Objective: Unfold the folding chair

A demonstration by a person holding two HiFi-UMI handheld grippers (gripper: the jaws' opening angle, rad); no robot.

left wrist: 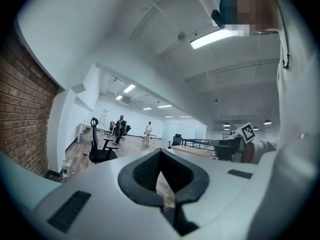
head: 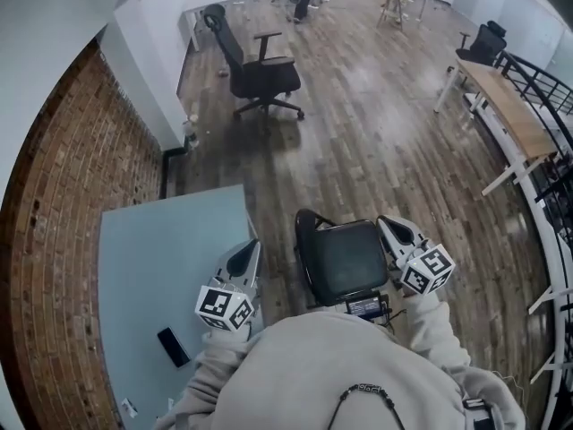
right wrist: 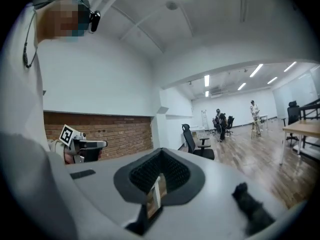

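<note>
Left gripper [head: 243, 258] and right gripper [head: 395, 232] are hovering shut and empty on either side of the folding chair [head: 345, 260].
In the head view the chair is standing on the wood floor [head: 376, 150] at lower centre, its dark seat panel facing up at the camera and its black frame curving round the left side. The left gripper is showing just left of it, over the edge of the pale table [head: 152, 267]; the right gripper is showing at the chair's upper right corner. Each gripper view is showing the jaws pressed together with nothing between them, pointing out across the room, not at the chair. A phone [head: 173, 346] is lying on the table at lower left, and an office chair [head: 255, 70] is standing well apart at upper centre.
</note>
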